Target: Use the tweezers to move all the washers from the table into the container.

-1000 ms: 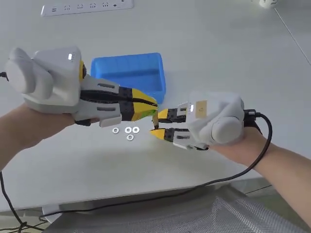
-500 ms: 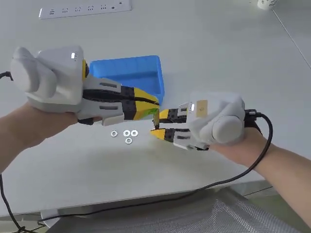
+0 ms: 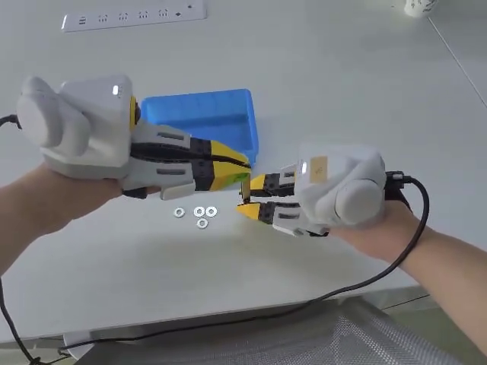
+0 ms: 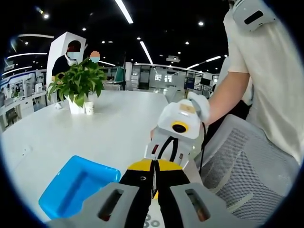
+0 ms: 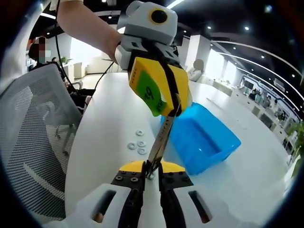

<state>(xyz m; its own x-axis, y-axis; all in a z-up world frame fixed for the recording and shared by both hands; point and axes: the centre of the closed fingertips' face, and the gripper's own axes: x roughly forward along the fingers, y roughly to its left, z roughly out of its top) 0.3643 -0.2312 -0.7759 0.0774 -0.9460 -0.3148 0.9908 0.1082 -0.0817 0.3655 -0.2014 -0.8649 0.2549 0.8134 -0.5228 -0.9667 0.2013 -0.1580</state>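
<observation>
White table (image 3: 327,99) bore four washers (image 3: 199,215) near the blue container (image 3: 199,115), lying beneath and clear of both jaw pairs. Left gripper (image 3: 243,163) and right gripper (image 3: 245,196) each pinched the tweezers (image 5: 160,137) between closed jaws.

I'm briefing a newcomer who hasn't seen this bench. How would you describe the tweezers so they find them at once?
Start at the blue container on the white table; in front of its near right corner the left gripper and right gripper face each other. The tweezers are the slim metal strip running between their shut jaws, unlike the small round washers lying flat nearby.
</observation>
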